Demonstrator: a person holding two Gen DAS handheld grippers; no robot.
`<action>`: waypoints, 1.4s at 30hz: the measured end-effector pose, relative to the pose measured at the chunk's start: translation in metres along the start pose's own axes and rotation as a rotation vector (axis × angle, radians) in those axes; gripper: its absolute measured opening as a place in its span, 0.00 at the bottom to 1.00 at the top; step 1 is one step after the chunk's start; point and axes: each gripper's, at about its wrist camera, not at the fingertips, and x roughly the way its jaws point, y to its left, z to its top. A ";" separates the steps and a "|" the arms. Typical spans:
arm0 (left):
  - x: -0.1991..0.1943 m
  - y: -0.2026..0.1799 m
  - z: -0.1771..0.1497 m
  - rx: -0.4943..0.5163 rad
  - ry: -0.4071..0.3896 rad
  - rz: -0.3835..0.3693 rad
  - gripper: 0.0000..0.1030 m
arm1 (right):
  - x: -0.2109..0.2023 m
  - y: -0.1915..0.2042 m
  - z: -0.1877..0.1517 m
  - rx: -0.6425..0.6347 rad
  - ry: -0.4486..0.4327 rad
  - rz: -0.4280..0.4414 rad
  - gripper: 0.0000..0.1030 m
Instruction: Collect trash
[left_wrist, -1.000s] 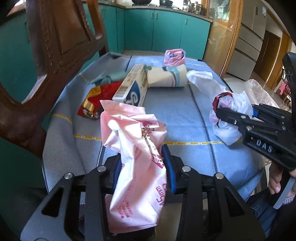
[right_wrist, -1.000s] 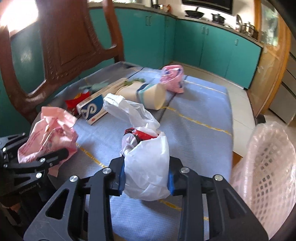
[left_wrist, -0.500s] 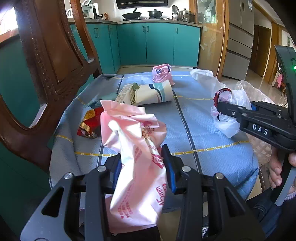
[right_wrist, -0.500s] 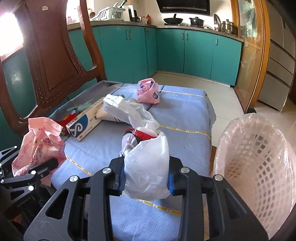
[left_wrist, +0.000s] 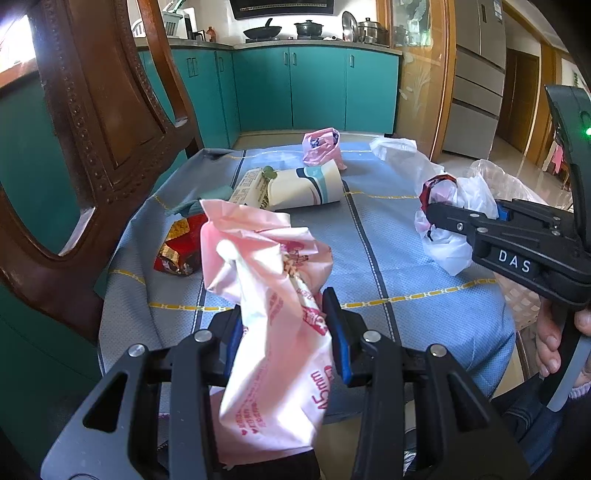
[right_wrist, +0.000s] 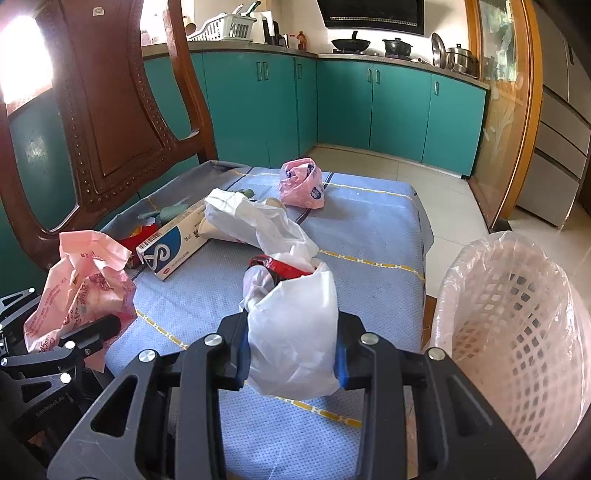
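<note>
The left claw (left_wrist: 282, 332) is closed on a crumpled pink printed bag (left_wrist: 266, 314), held above the near edge of the desk (left_wrist: 406, 258). The bag's long axis runs along the claw's fingers, with its open, ragged end pointing up and away. Red print on it includes "45mm"; the remaining lettering is too small to read.

On the desk's left side lie a red and gold snack wrapper (left_wrist: 181, 243) and a white and blue carton (right_wrist: 173, 247) bearing a barcode and a blue swirl logo. The carton's long axis points toward the far left corner. A paper cup (left_wrist: 303, 186) lies on its side beside it. A small knotted pink bag (right_wrist: 301, 182) sits farther back.

The right claw (right_wrist: 291, 350) is closed on a white plastic bag (right_wrist: 291, 332) containing a red wrapper (right_wrist: 280, 266). The bag's loose end trails forward and left. The right claw's body reads "DAS".

A white lattice wastebasket (right_wrist: 517, 332) with a clear liner stands beside the desk's right edge.
</note>
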 end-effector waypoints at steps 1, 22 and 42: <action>0.000 0.000 0.000 0.001 0.001 -0.001 0.39 | 0.000 0.000 0.000 0.000 0.001 -0.001 0.34; -0.002 0.000 0.001 -0.007 -0.014 0.010 0.39 | 0.004 0.006 -0.003 -0.024 0.009 -0.006 0.34; -0.016 -0.006 0.009 0.011 -0.058 0.011 0.39 | -0.029 -0.030 0.008 0.111 -0.128 -0.005 0.34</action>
